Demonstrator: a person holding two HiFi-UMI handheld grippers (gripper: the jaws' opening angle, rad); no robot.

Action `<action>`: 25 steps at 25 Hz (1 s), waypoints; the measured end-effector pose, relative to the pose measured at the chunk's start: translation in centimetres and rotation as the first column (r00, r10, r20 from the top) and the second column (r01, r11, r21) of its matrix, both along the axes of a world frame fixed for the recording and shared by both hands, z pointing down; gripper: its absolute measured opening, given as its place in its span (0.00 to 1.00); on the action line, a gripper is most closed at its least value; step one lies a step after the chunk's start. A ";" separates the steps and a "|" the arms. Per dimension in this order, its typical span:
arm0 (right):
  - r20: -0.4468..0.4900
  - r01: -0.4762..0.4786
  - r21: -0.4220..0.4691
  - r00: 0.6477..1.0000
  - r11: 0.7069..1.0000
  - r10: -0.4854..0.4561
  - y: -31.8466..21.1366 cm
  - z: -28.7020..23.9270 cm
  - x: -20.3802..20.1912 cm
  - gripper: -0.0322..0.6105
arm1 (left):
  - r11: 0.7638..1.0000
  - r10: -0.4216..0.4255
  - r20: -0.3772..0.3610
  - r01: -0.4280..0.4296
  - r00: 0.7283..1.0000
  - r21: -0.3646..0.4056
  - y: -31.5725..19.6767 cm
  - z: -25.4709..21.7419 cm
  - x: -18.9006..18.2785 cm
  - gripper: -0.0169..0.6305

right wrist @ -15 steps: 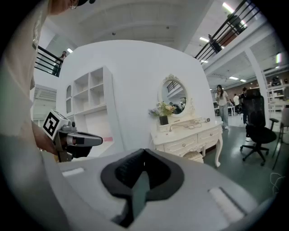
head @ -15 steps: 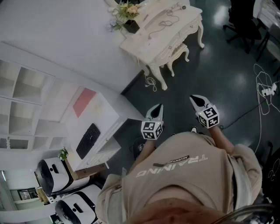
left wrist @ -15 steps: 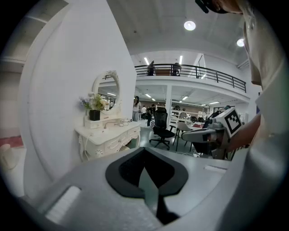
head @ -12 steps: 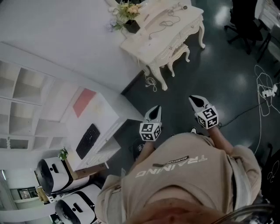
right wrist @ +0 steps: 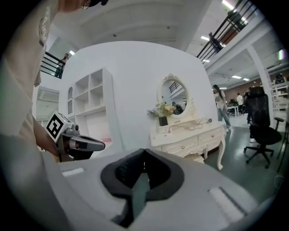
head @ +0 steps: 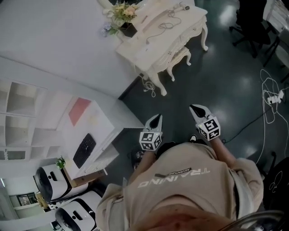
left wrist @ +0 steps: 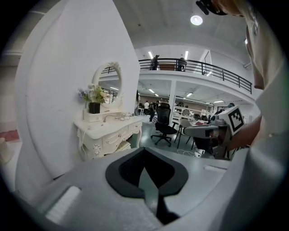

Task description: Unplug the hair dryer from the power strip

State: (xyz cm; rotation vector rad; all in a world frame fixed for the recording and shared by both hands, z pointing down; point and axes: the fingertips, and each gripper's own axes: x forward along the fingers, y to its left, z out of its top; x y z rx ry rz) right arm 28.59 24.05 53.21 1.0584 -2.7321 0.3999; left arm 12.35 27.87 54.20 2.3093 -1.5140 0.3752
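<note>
A cream dressing table [head: 151, 43] stands far ahead against the white wall, also seen in the left gripper view [left wrist: 108, 131] and the right gripper view [right wrist: 189, 135]. A thin cable [head: 169, 20] lies looped on its top; the hair dryer and the power strip are too small to tell apart there. My left gripper [head: 156, 119] and right gripper [head: 194, 108] are held side by side in front of my body, well short of the table. Both are shut with nothing between the jaws [left wrist: 143, 149] [right wrist: 144, 150]. Each gripper shows in the other's view [right wrist: 98, 145] [left wrist: 186, 131].
A flower pot [head: 122, 13] and an oval mirror [right wrist: 174, 92] stand on the table, a stool [head: 178, 56] beneath it. White shelves [head: 27, 99] and a low cabinet with a keyboard [head: 85, 149] are left. An office chair [head: 253, 22] and a floor cable with a white plug block [head: 273, 97] are right.
The dressing table has slid left and up in the head view, and both grippers sit slightly lower and further left. Both stay shut and empty.
</note>
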 end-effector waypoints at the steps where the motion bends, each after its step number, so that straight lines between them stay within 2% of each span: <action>1: 0.006 -0.001 -0.008 1.000 1.000 0.001 -0.2 0.2 0.4 0.06 | 1.000 -0.005 -0.001 0.005 1.000 -0.005 -0.2 0.2 0.2 0.03; 6: -0.024 0.021 -0.037 0.999 0.999 -0.022 -2.5 2.1 1.3 0.06 | 0.999 -0.027 -0.008 0.027 1.000 -0.039 -2.3 1.9 0.6 0.03; 11: -0.028 0.013 -0.091 0.999 0.996 -0.016 -4.4 4.1 -0.3 0.06 | 0.998 -0.016 -0.014 0.015 1.000 -0.064 -3.7 3.5 -0.8 0.03; 15: -0.058 0.014 -0.095 0.998 0.995 -0.020 -7.3 4.5 -3.4 0.06 | 0.999 -0.009 -0.048 0.006 0.999 -0.048 -7.3 4.3 -3.2 0.03; 19: -0.061 -0.014 -0.071 0.998 0.997 0.010 -11.7 2.6 -7.8 0.06 | 0.999 0.001 -0.086 -0.004 0.996 -0.032 -11.5 4.4 -6.3 0.03; 25: -0.061 -0.047 -0.028 0.997 0.998 0.046 -17.9 0.2 -14.3 0.06 | 0.995 0.097 -0.115 -0.101 0.989 -0.025 -17.7 5.2 -10.0 0.03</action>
